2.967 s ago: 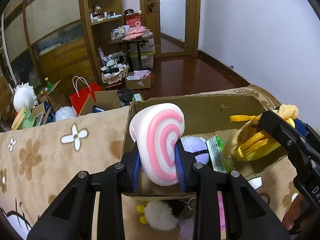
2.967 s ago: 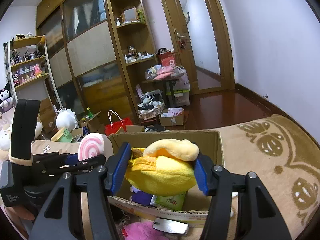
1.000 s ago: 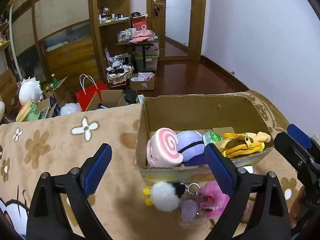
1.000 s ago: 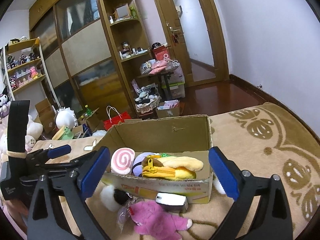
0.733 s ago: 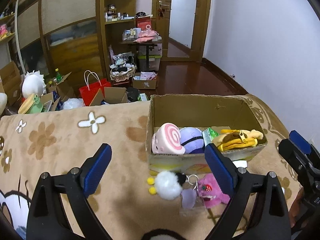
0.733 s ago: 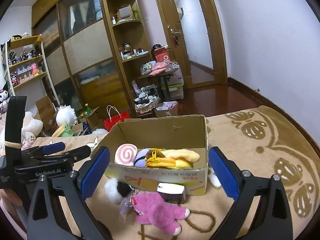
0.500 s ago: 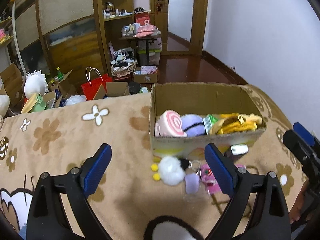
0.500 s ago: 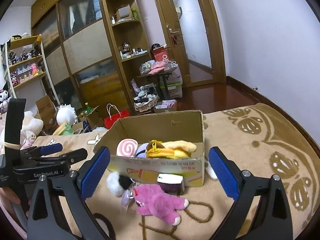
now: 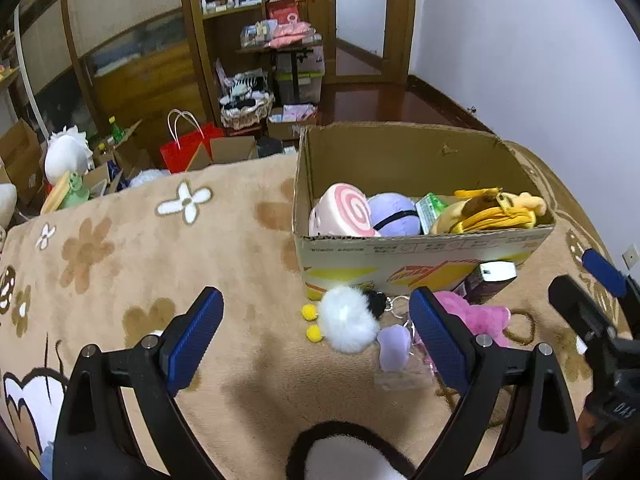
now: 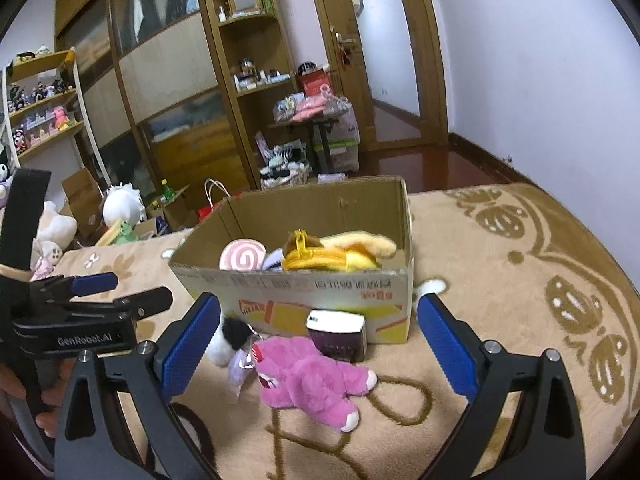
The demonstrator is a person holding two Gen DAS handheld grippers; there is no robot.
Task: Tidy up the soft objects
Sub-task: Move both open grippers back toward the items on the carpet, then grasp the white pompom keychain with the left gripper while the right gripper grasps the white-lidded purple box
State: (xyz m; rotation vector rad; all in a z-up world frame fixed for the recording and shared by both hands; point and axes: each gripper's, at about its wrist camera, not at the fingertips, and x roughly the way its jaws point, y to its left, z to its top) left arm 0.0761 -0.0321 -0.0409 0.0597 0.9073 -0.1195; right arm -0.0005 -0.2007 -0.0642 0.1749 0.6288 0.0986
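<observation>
A: Near field, left view. The left gripper (image 9: 316,336), black frame with blue pads, has its fingers spread wide and grips nothing. It sits over the beige plush blanket with brown flower print (image 9: 132,248).

B: Same on the right. The right gripper (image 10: 319,334) is spread wide, nothing between the pads. The left one also shows at that view's left edge.

A: Next out, loose items on the blanket, just in front of the box. A white fluffy pompom toy with yellow feet and a black patch (image 9: 347,323), and a small lilac keychain plush (image 9: 393,348) touching it on its right.

B: The pink plush bear (image 10: 316,380) lies on its side there too, beside the pompom toy. A small dark purple carton with a white top (image 10: 337,336) stands against the box front, touching the bear.

A: Then the open brown cardboard box with yellow print on its front (image 9: 420,256). Inside, left to right: a pink-and-white swirl plush (image 9: 346,212), a round lilac plush with a black band (image 9: 394,216), a green packet (image 9: 430,210), and a yellow plush zip pouch (image 9: 492,210).

B: The pouch is at the right end, rising above the rim. Far field: a red paper bag with white handles (image 9: 188,146) on the floor past the blanket, then wooden shelving (image 10: 248,60).
</observation>
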